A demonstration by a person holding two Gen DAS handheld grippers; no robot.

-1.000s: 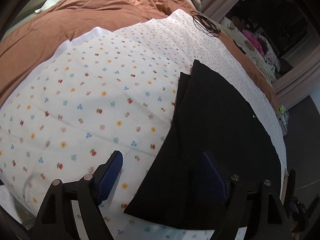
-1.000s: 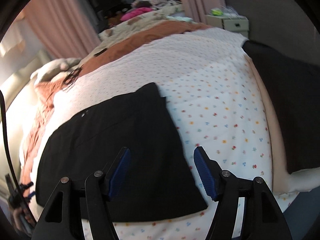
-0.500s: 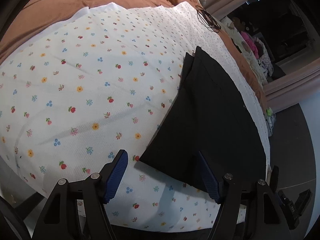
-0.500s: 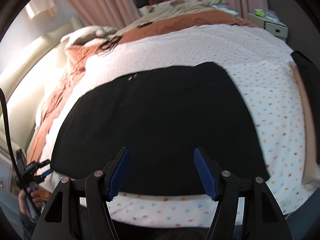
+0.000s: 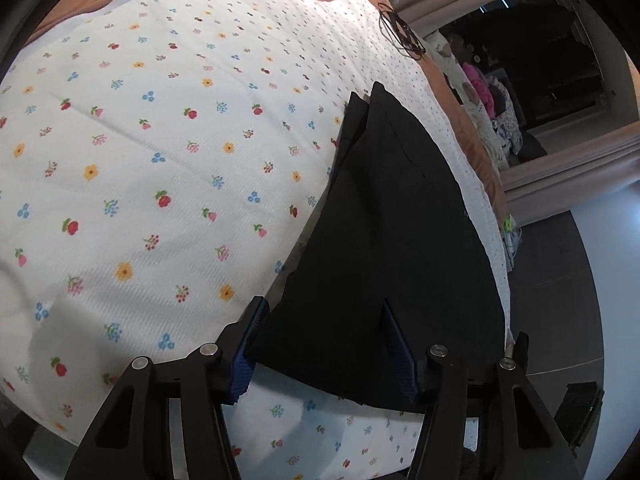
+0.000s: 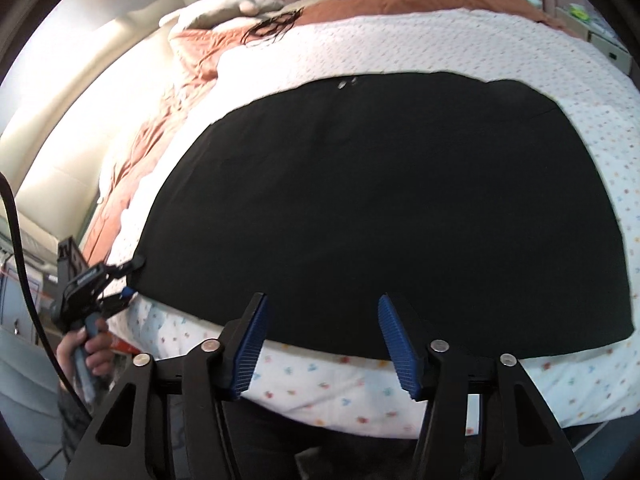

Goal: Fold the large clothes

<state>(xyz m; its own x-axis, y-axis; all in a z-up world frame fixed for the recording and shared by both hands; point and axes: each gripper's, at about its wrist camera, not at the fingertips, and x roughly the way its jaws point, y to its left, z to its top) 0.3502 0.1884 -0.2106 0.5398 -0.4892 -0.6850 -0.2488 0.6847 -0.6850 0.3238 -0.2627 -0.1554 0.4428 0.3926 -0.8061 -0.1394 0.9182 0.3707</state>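
On the floral sheet [image 5: 168, 152] the black garment [image 6: 380, 208] lies flat near the bed's edge, both grippers, left [image 5: 320, 344] and right [image 6: 320, 344], closing but still spread at its near hem, likely to pinch corners for a fold.

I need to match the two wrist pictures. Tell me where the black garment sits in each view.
Left wrist view: the black garment fills the lower right, narrowing toward the top, its near corner between the left tool's pads.
Right wrist view: the black garment spreads across the centre, its near edge just past the right tool.
Shared landmark: the floral sheet beneath it.
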